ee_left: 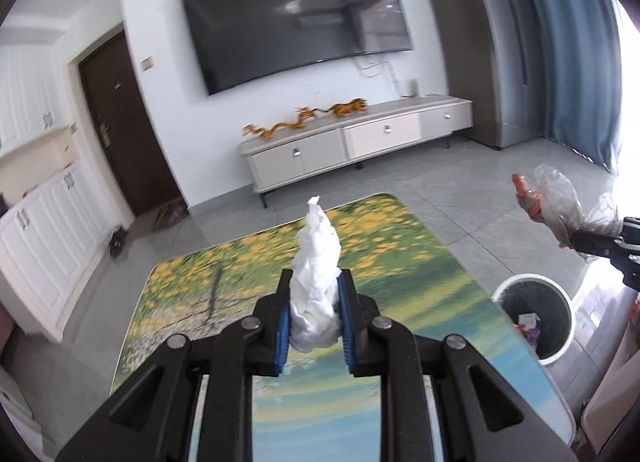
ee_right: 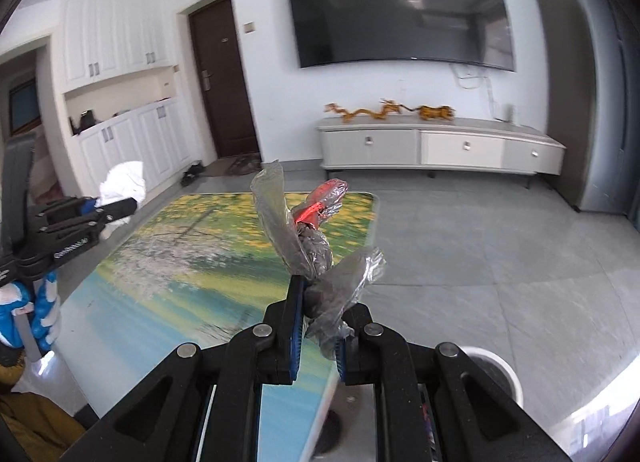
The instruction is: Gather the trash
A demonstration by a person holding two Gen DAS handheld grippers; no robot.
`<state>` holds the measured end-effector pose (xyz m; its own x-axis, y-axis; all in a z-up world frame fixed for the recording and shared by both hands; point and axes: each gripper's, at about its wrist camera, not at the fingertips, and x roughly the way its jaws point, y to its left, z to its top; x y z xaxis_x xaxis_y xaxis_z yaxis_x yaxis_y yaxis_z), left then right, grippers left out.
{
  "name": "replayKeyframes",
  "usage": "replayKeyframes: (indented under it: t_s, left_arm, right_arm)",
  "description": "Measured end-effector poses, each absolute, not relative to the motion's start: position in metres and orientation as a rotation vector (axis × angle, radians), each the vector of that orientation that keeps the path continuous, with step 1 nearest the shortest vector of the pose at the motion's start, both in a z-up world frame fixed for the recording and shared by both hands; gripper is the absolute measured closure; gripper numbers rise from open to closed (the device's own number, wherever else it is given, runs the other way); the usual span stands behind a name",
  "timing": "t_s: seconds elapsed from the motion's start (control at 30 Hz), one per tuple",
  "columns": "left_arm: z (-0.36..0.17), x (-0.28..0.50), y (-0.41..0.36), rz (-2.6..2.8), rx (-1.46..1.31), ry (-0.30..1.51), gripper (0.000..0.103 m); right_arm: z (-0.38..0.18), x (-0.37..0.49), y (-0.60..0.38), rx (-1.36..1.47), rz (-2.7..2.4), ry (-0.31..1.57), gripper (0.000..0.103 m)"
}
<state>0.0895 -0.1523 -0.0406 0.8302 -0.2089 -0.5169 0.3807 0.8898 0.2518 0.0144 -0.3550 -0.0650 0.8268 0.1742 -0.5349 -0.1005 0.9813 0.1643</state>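
Note:
My left gripper (ee_left: 314,278) is shut on a crumpled white tissue (ee_left: 316,262) and holds it above the picture-printed table (ee_left: 200,294). My right gripper (ee_right: 320,286) is shut on a crumpled clear plastic wrapper with red inside (ee_right: 308,230), held above the table's right edge. In the left wrist view the wrapper (ee_left: 556,202) and right gripper (ee_left: 576,240) hang above and behind the white trash bin (ee_left: 536,322), which holds some scraps. In the right wrist view the tissue (ee_right: 124,182) and left gripper (ee_right: 128,204) show at the left, and the bin's rim (ee_right: 504,370) sits under my fingers.
A low TV cabinet (ee_left: 352,142) with orange dragon figures stands under a wall TV (ee_left: 296,18). Grey tile floor (ee_right: 480,242) lies to the right of the table. White cupboards (ee_right: 120,134) and a dark door (ee_right: 224,82) are on the left. A blue curtain (ee_left: 576,42) hangs at far right.

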Motion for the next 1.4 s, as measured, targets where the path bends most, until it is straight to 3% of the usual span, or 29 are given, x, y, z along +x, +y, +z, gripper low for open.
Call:
replayKeyframes:
  t_s: [0.33,0.9,0.97,1.03,1.1,1.2,1.4]
  left_arm:
    - [-0.067,0.087,-0.249,-0.479,0.465,0.548,0.083]
    - [-0.187,0.143,-0.441,-0.906,0.418,1.017,0.080]
    - [-0.198,0.149,-0.455,-0.922,0.392,1.052,0.076]
    - [-0.206,0.154,-0.462,-0.928,0.373,1.078,0.061]
    - [-0.211,0.158,-0.468,-0.926,0.351,1.081,0.055]
    - [-0.212,0.163,-0.468,-0.931,0.314,1.098,0.052]
    - [-0.197,0.157,-0.453,-0.883,0.315,1.023,0.051]
  right_arm:
    - [-0.115,-0.010,-0.429,0.275,0.001,0.659,0.090]
    - [-0.238,0.018,-0.534,0.498,-0.219,0.924,0.089]
    - [-0.248,0.025,-0.535,0.504,-0.231,0.945,0.088]
    - [-0.259,0.030,-0.540,0.504,-0.253,0.966,0.088]
    - [-0.267,0.034,-0.543,0.513,-0.275,0.983,0.083]
    - [-0.275,0.034,-0.547,0.515,-0.315,1.001,0.066]
    - [-0.264,0.023,-0.546,0.512,-0.347,0.982,0.061]
